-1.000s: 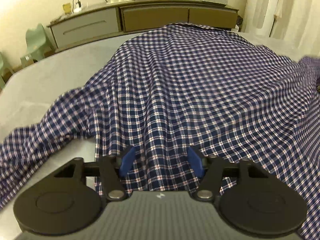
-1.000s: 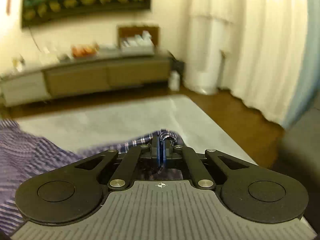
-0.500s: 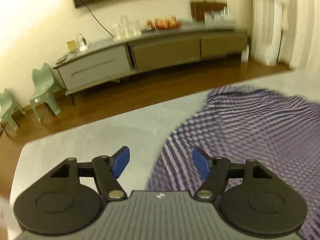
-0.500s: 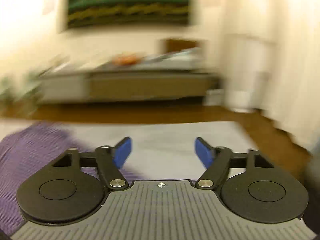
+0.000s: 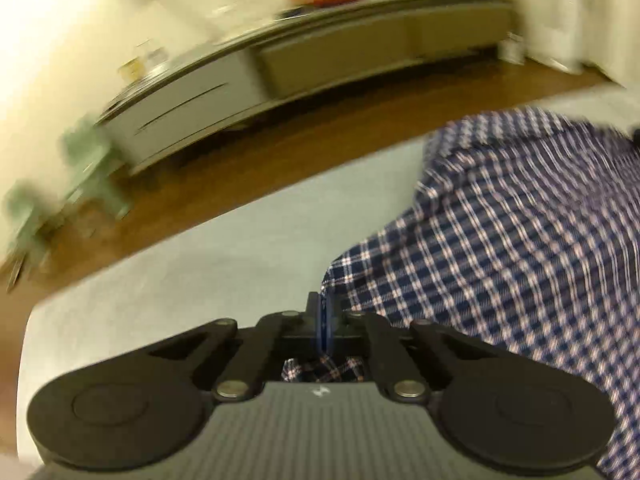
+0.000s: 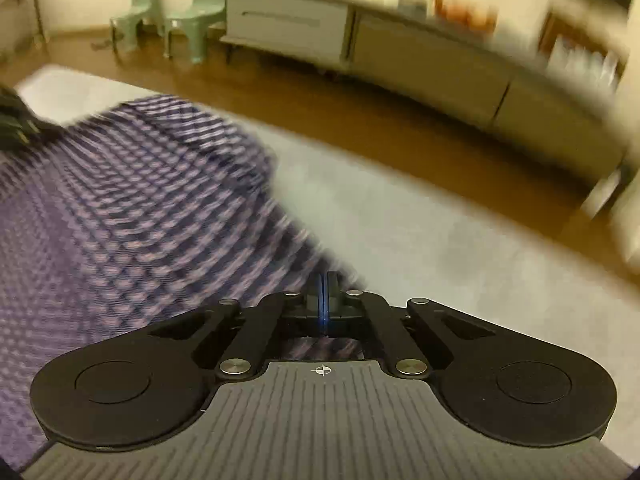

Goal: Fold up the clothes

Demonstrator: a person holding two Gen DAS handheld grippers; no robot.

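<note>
The checked shirt point(image 5: 500, 240) lay spread on the pale grey tabletop point(image 5: 180, 280), reaching ahead and to the right of your left hand-held gripper point(image 5: 323, 312) and ahead and to the left of your right hand-held gripper point(image 6: 322, 294). Your left hand-held gripper's jaws had just closed, and its blue pads stood pressed together on the near edge of the shirt, with checked cloth showing both just ahead of the pads and behind them under the linkage. Your right hand-held gripper's jaws had also just closed, pads together at the shirt's blurred edge; cloth showed beneath the linkage behind them, so it looked pinched on the fabric, though the blur made the contact hard to read. To the left of your left hand-held gripper the tabletop was bare, and beyond its far edge ran a brown wooden floor point(image 5: 240, 168). A long low sideboard point(image 6: 420, 60) stood against the wall ahead of both grippers, with two small green chairs point(image 6: 192, 12) near its end.
</note>
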